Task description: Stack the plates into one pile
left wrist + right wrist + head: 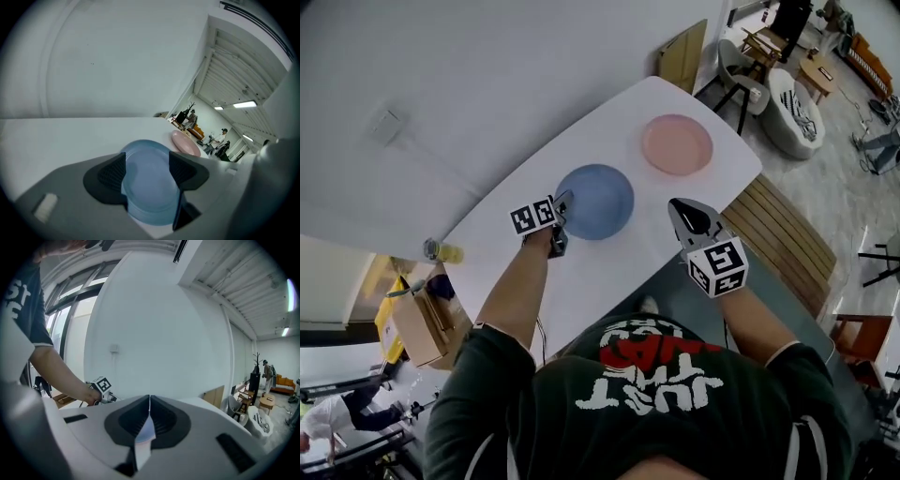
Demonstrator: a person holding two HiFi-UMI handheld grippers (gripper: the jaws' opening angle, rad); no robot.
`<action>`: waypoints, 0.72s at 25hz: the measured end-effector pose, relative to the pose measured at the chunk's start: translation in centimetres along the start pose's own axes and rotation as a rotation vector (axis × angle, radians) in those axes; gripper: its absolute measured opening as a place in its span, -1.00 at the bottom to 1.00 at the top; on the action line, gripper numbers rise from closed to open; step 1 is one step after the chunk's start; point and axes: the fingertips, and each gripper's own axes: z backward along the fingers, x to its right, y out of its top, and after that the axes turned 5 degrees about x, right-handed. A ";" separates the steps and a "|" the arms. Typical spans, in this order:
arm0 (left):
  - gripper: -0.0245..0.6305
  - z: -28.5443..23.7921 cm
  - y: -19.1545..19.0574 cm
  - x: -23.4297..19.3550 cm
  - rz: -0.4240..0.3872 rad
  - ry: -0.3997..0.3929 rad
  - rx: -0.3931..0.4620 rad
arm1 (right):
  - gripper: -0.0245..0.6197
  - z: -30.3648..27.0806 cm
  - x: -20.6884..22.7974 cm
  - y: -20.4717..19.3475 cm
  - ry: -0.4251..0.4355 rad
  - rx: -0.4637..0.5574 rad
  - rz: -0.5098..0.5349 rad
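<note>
A blue plate [596, 201] lies mid-table on the white table [609, 272], and a pink plate [677, 143] lies apart from it toward the far right end. My left gripper [562, 220] is at the blue plate's left rim, open. In the left gripper view the blue plate [149, 185] fills the gap between the jaws and the pink plate [185, 143] lies beyond it. My right gripper [678, 208] hovers over the table's near edge, right of the blue plate. It is shut [149, 404] with nothing in it.
The table's near edge runs diagonally in front of the person. A slatted wooden bench [787, 234] stands to the right, and chairs [792, 108] lie beyond the far end. A cardboard box [417, 323] and a yellow object [442, 251] are on the left side.
</note>
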 end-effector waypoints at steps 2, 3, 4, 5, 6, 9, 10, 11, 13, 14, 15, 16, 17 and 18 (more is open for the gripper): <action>-0.03 0.4 -0.2 -1.1 -0.026 0.006 -0.004 | -0.90 -1.2 0.0 0.0 0.012 -0.009 -0.007; -0.03 0.6 -0.3 -1.6 -0.038 0.003 -0.008 | -0.90 -1.7 -0.2 -0.1 0.012 -0.014 -0.011; -0.03 0.9 -0.5 -2.1 -0.053 -0.005 -0.012 | -0.90 -2.2 -0.4 -0.1 0.009 -0.018 -0.012; -0.03 1.1 -0.8 -2.5 -0.074 -0.016 -0.016 | -0.90 -2.6 -0.6 0.0 0.002 -0.021 -0.008; -0.03 1.2 -1.0 -2.8 -0.102 -0.029 -0.020 | -0.90 -3.0 -0.9 0.2 -0.007 -0.023 -0.004; -0.03 2.2 -2.4 -2.6 -0.181 -0.083 -0.042 | -0.90 -3.5 -1.9 0.3 -0.029 -0.026 -0.010; -0.03 2.5 -2.8 -2.3 -0.193 -0.100 -0.050 | -0.90 -3.4 -2.2 0.0 -0.032 -0.031 -0.014; -0.03 2.6 -3.2 -2.2 -0.194 -0.106 -0.057 | -0.90 -3.3 -2.4 -0.5 -0.036 -0.041 -0.020; -0.03 2.3 -3.9 -2.7 -0.169 -0.084 -0.064 | -0.90 -3.2 -2.4 -1.6 -0.046 -0.073 -0.039; -0.03 2.0 -4.2 -3.2 -0.154 -0.066 -0.066 | -0.90 -3.2 -2.5 -2.1 -0.050 -0.088 -0.046; -0.03 1.5 -4.5 -3.7 -0.144 -0.050 -0.072 | -0.90 -3.3 -2.6 -2.4 -0.050 -0.100 -0.046; -0.03 1.0 -4.9 -4.2 -0.138 -0.039 -0.086 | -0.90 -3.6 -2.8 -2.6 -0.046 -0.110 -0.039; -0.03 0.4 -5.4 -4.5 -0.133 -0.031 -0.108 | -0.90 -3.8 -3.1 -2.8 -0.039 -0.117 -0.029; -0.03 -0.3 -6.1 -4.8 -0.124 -0.023 -0.135 | -0.90 -4.0 -3.3 -2.9 -0.031 -0.124 -0.020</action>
